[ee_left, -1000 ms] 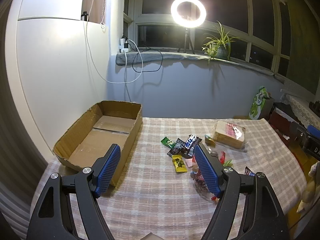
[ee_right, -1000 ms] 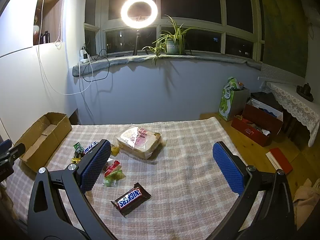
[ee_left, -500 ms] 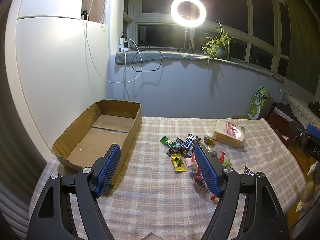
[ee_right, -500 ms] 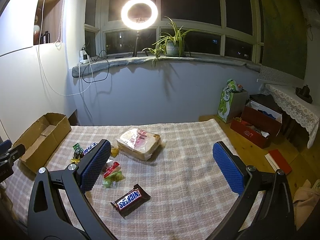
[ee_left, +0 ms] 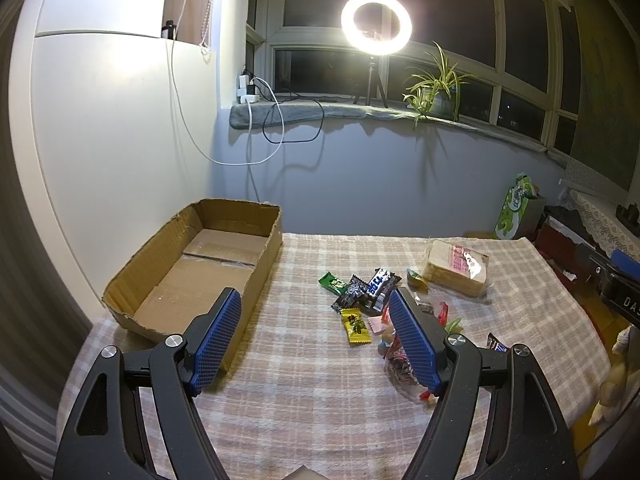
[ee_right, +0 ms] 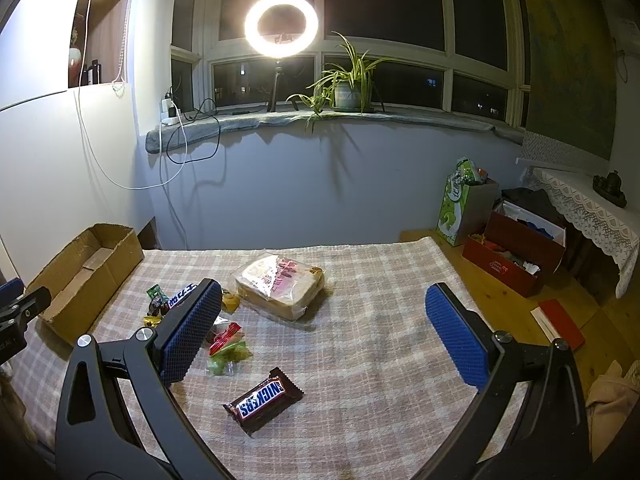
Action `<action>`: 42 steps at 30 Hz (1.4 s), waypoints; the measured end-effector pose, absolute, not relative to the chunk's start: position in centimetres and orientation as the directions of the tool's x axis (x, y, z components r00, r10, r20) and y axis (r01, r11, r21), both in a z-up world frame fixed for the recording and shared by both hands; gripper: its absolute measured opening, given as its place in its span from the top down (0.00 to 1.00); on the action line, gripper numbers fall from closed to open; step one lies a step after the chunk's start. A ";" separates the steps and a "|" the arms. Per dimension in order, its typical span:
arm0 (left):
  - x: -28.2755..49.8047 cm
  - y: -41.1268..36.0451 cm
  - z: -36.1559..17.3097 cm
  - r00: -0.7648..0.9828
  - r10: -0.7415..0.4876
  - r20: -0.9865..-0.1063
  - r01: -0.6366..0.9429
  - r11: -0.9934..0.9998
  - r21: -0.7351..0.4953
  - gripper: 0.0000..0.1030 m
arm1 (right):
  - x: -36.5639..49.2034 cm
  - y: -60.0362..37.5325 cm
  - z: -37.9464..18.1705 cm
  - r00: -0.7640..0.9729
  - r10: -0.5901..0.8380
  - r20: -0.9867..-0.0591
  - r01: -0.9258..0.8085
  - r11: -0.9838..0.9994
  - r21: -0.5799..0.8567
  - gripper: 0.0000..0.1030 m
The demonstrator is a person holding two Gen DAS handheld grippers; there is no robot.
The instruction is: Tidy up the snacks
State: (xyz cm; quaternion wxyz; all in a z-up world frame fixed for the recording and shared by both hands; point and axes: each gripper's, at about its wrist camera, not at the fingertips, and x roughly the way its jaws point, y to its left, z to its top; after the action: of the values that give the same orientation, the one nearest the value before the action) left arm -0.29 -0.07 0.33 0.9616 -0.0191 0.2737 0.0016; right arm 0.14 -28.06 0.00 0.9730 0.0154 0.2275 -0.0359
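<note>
Compared with one second ago almost nothing has changed. In the left wrist view the whole scene has only slid a little downward and to the left, so the left gripper [ee_left: 314, 336] has drifted slightly; in the right wrist view the shift is also very small. No snack has moved and nothing is gripped. This probably means the task is at its very beginning, and the person is only lining up for a first pick.

The cardboard box [ee_left: 160, 272] is the landmark. It is open on top and looks empty. Its long axis runs from the near edge of the table [ee_left: 320, 400] toward the wall. Just to the right of the box lies a loose group of small packets [ee_left: 362, 292]. Farther right of the box is the wrapped bread [ee_right: 280, 284]. The Snickers bar [ee_right: 262, 400] lies farthest from the box, near the front edge. Its long axis runs diagonally, with one end toward the near left and the other toward the far right, and the printed name faces up.

The jaws of the left gripper stand wide and hold nothing. The right gripper [ee_right: 332, 336] is also wide and holds nothing, and the Snickers bar lies on the cloth below the gap of its jaws.
</note>
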 end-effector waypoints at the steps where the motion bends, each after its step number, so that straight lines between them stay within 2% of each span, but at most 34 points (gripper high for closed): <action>1: -0.3 0.0 0.3 0.850 -0.007 -0.527 -0.013 0.999 -0.035 0.26 | 0.2 -28.1 0.0 0.894 -0.062 -0.445 0.076 0.997 0.013 0.00; 28: -0.3 -0.6 0.0 0.842 -0.028 -0.538 0.002 0.999 -0.048 0.26 | 0.3 -28.0 -0.9 0.886 -0.058 -0.459 0.070 0.997 0.010 0.00; 42: 0.2 -1.0 -1.6 0.811 -0.085 -0.579 0.058 0.996 -0.066 0.26 | 1.5 -29.1 -2.9 0.843 -0.011 -0.539 0.035 0.999 0.035 0.00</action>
State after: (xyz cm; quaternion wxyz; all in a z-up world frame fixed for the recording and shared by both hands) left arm 0.19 -1.02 -1.55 0.9513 -0.0228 0.3050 -0.0376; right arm 1.51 -29.06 -2.90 0.9596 0.0220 0.2803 -0.0119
